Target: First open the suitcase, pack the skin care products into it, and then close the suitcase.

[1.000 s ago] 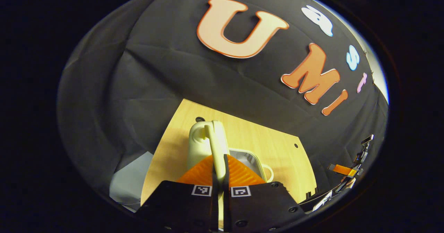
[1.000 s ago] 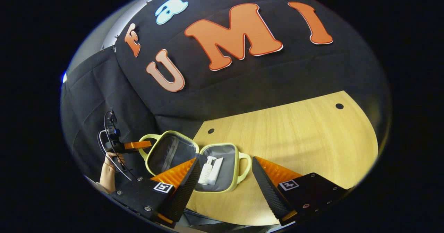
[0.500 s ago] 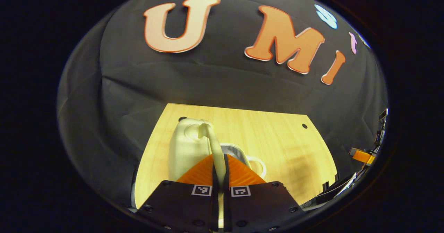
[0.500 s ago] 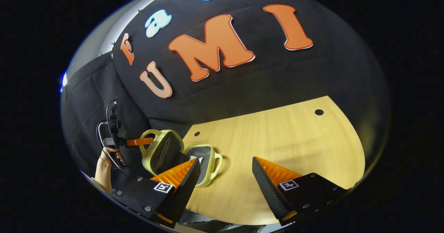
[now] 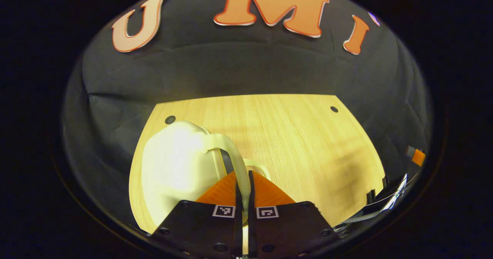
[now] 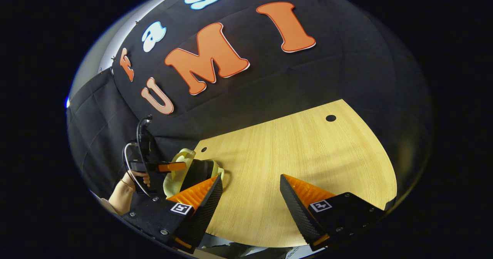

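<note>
The pale green suitcase [image 5: 175, 166] stands at the table's left end with its lid tipped most of the way over the base. My left gripper [image 5: 244, 184] is shut on the lid's handle [image 5: 231, 151], which runs up between the fingers. The base's own handle [image 5: 260, 165] peeks out just behind. In the right gripper view the suitcase [image 6: 181, 170] is partly hidden behind one finger, and a hand [image 6: 140, 179] holds the left gripper [image 6: 171, 167] at its handle. My right gripper [image 6: 251, 178] hangs open over bare table. The skin care products are hidden inside the case.
The light wooden table [image 6: 304, 147] has small round holes near its far corners [image 6: 330, 118] [image 5: 170, 119]. The black booth wall rises close behind it. The table's curved edge runs to the right of my right gripper.
My left gripper has swung the lid by its handle from lying open to nearly over the base, hiding the bottle and tube inside. My right gripper stayed open and drew slightly away.
</note>
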### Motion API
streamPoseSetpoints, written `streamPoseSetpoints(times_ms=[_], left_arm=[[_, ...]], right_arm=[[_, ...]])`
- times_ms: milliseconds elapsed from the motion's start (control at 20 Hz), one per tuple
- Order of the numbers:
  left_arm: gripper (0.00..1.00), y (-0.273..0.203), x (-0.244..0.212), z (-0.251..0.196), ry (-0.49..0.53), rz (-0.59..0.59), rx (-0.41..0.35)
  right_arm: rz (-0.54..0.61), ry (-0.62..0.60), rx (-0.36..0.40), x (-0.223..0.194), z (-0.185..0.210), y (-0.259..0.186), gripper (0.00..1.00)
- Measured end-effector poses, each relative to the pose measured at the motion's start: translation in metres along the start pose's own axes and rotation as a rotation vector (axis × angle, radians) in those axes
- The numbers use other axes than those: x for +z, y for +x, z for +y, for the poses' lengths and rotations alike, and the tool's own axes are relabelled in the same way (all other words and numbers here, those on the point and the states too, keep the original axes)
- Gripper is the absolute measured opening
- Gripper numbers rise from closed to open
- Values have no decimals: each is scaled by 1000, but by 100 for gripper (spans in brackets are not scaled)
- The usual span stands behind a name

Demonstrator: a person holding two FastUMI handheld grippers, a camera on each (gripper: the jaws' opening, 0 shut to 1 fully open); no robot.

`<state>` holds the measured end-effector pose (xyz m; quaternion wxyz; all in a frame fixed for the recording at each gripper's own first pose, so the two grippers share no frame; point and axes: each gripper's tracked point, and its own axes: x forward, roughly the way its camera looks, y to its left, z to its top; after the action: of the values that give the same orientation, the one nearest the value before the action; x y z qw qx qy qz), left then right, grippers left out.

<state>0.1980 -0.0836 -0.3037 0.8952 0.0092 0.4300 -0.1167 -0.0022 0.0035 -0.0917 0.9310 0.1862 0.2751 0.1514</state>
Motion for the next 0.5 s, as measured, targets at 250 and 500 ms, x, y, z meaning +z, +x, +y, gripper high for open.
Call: streamPoseSetpoints(times_ms=[250, 500], left_arm=[[6, 69, -42, -43, 75, 121, 31], [6, 107, -71, -47, 270, 156, 182]], right_arm=[[19, 15, -35, -11, -22, -3, 95], [36, 12, -69, -24, -41, -12, 95]])
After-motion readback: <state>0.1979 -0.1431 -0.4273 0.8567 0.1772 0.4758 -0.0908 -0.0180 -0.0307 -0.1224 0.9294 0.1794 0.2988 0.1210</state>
